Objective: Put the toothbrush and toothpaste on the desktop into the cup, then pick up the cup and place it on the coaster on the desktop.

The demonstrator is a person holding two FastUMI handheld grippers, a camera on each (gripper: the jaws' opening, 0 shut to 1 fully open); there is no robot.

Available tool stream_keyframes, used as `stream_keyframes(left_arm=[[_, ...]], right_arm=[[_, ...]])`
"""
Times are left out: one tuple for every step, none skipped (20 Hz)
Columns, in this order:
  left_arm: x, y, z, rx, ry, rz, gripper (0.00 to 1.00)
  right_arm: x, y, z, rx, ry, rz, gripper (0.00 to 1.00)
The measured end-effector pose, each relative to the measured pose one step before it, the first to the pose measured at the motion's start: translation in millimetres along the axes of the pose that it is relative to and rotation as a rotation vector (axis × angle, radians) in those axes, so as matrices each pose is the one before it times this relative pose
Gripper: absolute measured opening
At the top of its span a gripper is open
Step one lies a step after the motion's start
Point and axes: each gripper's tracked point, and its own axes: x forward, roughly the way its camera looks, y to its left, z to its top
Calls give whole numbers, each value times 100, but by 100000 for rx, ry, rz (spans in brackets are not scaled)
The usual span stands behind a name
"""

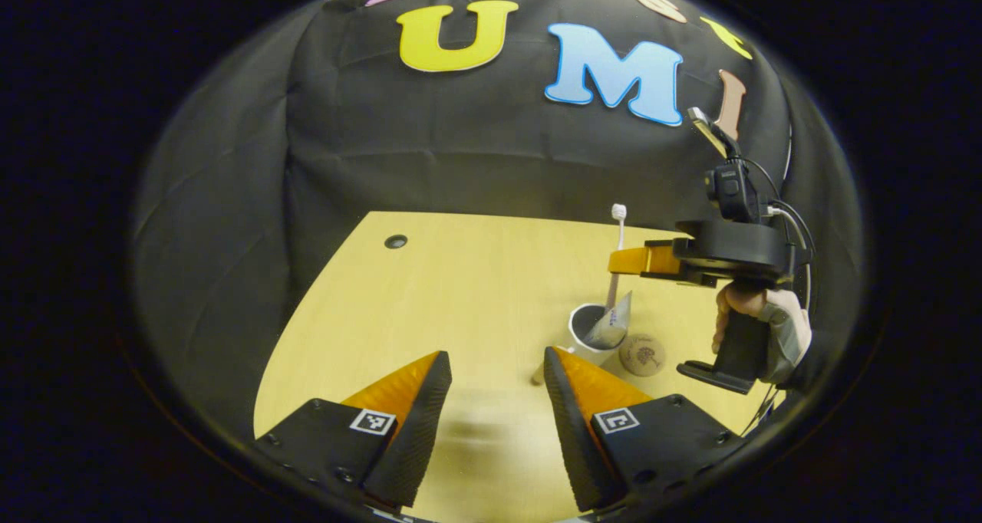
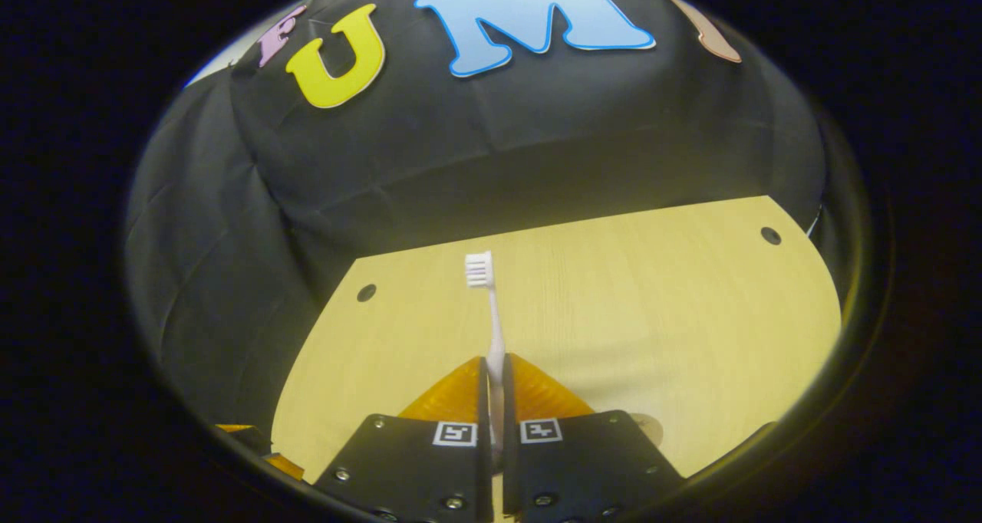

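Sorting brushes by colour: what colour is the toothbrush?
White toothbrush, bristles included; clearest in the right gripper view.

Hiding the lower part of the toothbrush (image 2: 491,320) between the closed fingers of the right gripper (image 2: 491,370) in the right gripper view, leaving just the bristled head and neck showing. Standing behind the toothpaste (image 1: 611,326) in the left gripper view, with the brush's foot lost inside the cup (image 1: 587,331). Covering part of the cup's mouth with the tube, its print too small to make out. Cutting off the desktop (image 1: 460,293) along the lower edge behind the left gripper (image 1: 497,377). Showing the mark on the coaster (image 1: 641,354) too small to tell. Blurring a small pale object beside the left gripper's finger.
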Motion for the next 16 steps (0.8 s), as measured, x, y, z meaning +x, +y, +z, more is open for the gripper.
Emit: stream_keyframes(left_arm=[[228, -381, -148, 1165, 647, -968, 76], [298, -70, -125, 1360, 717, -916, 76], [446, -243, 69, 1526, 612, -736, 79], [646, -358, 114, 1621, 584, -991, 78], [883, -486, 52, 1795, 591, -840, 76], [818, -242, -42, 2052, 571, -726, 78], [588, -199, -5, 1936, 529, -998, 79], [568, -160, -84, 1449, 545, -1338, 76], [550, -183, -70, 1176, 679, -1693, 76], [668, -49, -170, 1199, 989, -1492, 82], [795, -59, -221, 1395, 920, -1703, 83], [644, 38, -141, 1681, 1051, -1857, 80], [611, 225, -132, 1912, 904, -2095, 80], [600, 312, -197, 2464, 885, -1844, 82], [435, 475, 49, 2771, 1000, -1681, 83], [416, 560, 27, 2974, 1033, -1346, 83]], right_arm=[[-392, 191, -218, 482, 175, 831, 7], [-344, 62, -289, 18, 128, 560, 7], [-243, 74, -220, -107, 140, 470, 11], [-328, 54, -154, -460, 114, 189, 14], [-427, -51, -17, -485, -101, 73, 17], [-115, -21, -72, -74, 288, 35, 17], [-293, 140, -190, 216, 325, 1114, 17], [-338, -25, 55, 292, 86, 152, 18], [-374, -186, -34, 176, -494, -206, 17], [-372, -78, 189, 484, -612, 20, 18], [-524, -74, -10, 763, -407, 164, 18], [-446, -262, 130, 605, -467, -181, 17], [-469, -392, 59, 493, -668, -394, 17], [-480, -508, -23, 433, -527, -909, 17], [-449, -689, 30, 494, -332, -1085, 17], [-396, -784, -31, 751, -484, -1124, 18]])
